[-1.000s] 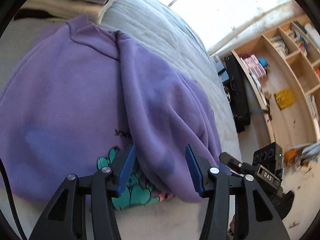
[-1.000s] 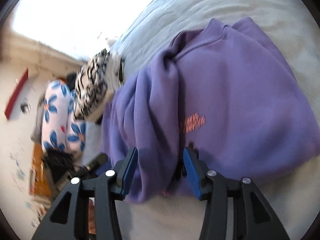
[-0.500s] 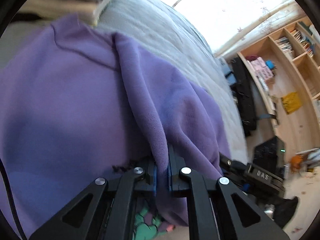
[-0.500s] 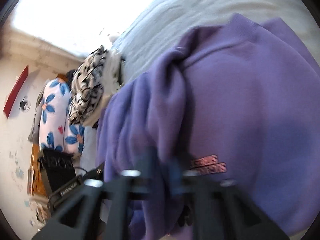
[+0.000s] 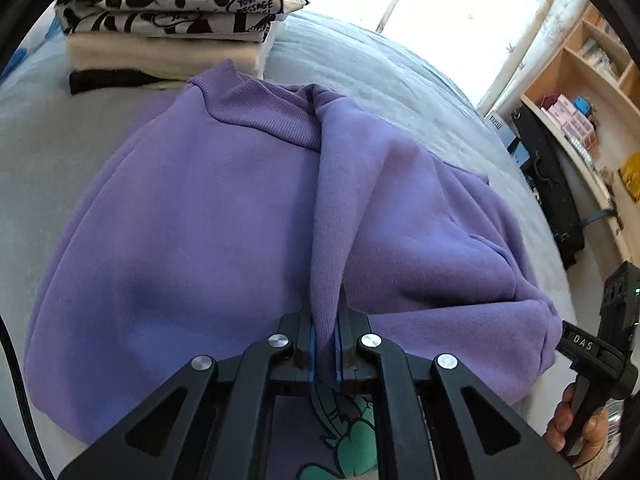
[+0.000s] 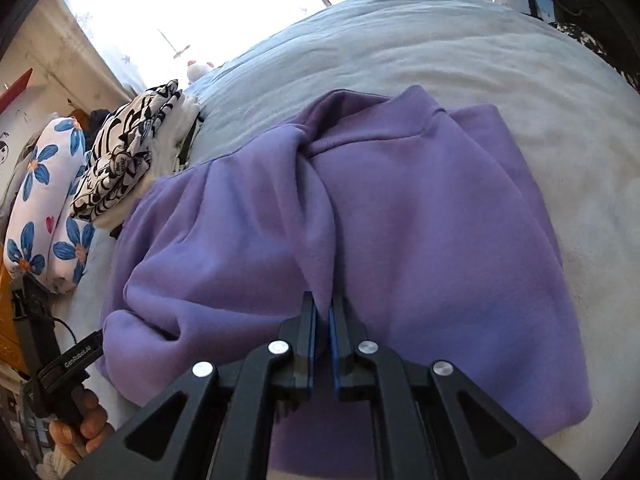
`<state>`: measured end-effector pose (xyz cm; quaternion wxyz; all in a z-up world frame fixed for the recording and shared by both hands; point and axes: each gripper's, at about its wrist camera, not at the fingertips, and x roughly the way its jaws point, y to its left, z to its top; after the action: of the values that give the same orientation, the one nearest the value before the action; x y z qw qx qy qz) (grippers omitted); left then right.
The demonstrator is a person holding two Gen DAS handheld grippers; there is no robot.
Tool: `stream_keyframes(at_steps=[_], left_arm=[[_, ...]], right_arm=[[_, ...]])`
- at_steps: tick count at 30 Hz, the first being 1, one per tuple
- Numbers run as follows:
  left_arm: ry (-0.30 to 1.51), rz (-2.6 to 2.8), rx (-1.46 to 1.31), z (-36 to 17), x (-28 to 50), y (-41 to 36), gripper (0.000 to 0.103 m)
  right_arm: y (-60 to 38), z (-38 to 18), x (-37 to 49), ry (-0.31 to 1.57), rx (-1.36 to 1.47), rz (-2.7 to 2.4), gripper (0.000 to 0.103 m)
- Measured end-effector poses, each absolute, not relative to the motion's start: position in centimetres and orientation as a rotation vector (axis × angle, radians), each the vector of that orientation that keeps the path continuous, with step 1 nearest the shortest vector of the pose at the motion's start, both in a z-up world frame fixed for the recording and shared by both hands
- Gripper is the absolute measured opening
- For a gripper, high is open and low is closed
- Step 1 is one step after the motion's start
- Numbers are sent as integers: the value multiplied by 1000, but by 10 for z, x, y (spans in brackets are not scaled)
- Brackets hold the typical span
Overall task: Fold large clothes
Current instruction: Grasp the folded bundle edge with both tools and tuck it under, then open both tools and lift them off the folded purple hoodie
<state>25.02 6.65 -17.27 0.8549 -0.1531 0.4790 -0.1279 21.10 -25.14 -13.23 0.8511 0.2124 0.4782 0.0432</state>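
Note:
A purple sweatshirt (image 5: 192,240) lies on the pale bed cover (image 5: 380,72), collar toward the far side. It also shows in the right wrist view (image 6: 440,220). My left gripper (image 5: 325,322) is shut on a raised ridge of the purple fabric near the hem. My right gripper (image 6: 322,320) is shut on a similar ridge of the same sweatshirt. A green print (image 5: 344,440) shows under the left gripper. Each view shows the other gripper's handle in a hand at the edge.
A stack of folded clothes (image 5: 172,12) with a black-and-white print on top sits beyond the collar, also in the right wrist view (image 6: 128,156). A blue-flowered pillow (image 6: 44,200) lies left. Wooden shelves (image 5: 592,92) and a black bag (image 5: 552,184) stand beside the bed.
Both grippers went from open around the fabric to shut on it. They have pulled back and lifted the pinched folds, so more of the sweatshirt and the folded stack shows.

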Motion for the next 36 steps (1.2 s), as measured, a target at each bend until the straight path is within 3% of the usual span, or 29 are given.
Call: stream_keyframes(at_steps=[4, 11, 17, 21, 32, 36], left_arm=[[996, -262, -327, -156, 244, 86, 16], [865, -312, -309, -107, 236, 69, 17], [940, -381, -217, -120, 246, 13, 17], [1094, -308, -99, -167, 238, 4, 17], [1049, -302, -112, -163, 226, 11, 18], [1015, -293, -89, -142, 213, 11, 26]], right_arm=[[-252, -106, 207, 995, 444, 56, 9], [-220, -58, 200, 858, 411, 161, 15], [-188, -83, 215, 929, 336, 190, 15], [-182, -122, 207, 1048, 217, 144, 17], [-188, -126, 191, 1024, 267, 134, 18], [-194, -113, 183, 1020, 310, 123, 22]])
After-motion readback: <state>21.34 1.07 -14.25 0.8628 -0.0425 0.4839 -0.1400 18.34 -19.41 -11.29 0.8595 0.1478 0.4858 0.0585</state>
